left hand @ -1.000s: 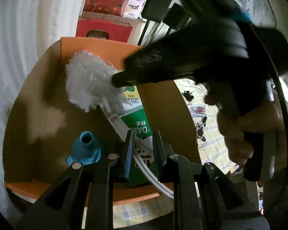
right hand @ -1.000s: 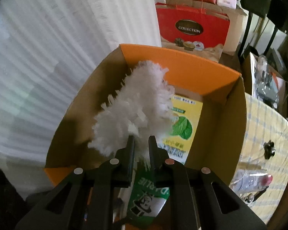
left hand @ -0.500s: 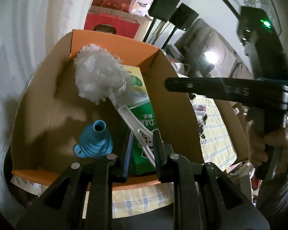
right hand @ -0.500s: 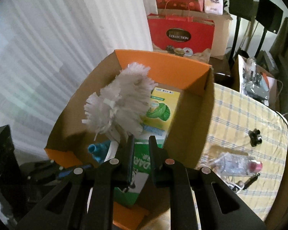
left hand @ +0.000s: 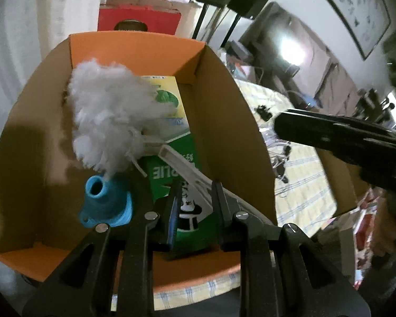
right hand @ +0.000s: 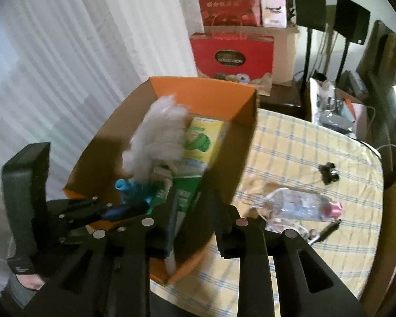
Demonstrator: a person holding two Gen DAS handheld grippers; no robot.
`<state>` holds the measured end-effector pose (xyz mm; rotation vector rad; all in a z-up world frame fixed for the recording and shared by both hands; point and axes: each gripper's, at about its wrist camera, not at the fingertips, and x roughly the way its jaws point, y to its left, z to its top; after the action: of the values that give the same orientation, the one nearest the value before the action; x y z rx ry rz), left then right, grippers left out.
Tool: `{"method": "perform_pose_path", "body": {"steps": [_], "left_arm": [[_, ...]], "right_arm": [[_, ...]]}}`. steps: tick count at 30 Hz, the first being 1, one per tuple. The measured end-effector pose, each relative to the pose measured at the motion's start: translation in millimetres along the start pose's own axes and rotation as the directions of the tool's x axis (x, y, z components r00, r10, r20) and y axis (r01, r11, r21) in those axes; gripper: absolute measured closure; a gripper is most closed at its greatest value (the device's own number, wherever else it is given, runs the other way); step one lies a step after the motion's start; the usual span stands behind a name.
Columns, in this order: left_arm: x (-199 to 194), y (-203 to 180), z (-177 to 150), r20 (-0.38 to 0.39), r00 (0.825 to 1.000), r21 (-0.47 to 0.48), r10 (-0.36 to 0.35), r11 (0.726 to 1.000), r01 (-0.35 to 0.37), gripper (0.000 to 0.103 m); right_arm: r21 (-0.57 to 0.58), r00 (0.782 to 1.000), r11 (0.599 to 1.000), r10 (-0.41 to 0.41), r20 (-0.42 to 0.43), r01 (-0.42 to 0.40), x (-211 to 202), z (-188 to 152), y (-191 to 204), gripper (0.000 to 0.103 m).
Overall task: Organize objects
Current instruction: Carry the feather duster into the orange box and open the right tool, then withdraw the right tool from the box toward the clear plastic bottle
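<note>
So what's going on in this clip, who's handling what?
A person with a claw in each hand is packing a cardboard box on a checked tablecloth. A white duster, a blue funnel and green and yellow cartons lie inside. The right claw, its jaws just opened with nothing between them, is off to the side of the box. The left claw hovers over the duster's handle, not gripping.
</note>
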<state>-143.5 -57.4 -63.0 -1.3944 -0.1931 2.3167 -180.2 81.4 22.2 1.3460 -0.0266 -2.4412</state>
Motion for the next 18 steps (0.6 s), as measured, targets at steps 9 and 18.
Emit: {"method": "perform_pose_path", "body": {"steps": [9, 18], "left_arm": [[-21, -15, -6, 0.147, 0.989, -0.004, 0.004, 1.0, -0.003, 0.017], [-39, -29, 4, 0.214, 0.973, 0.015, 0.085, 0.996, -0.09, 0.002]], "right_arm": [[0.04, 0.998, 0.998, -0.057, 0.039, 0.056, -24, -21, -28, 0.058], [0.085, 0.99, 0.99, -0.121, 0.069, 0.115, -34, -38, -52, 0.029]]}}
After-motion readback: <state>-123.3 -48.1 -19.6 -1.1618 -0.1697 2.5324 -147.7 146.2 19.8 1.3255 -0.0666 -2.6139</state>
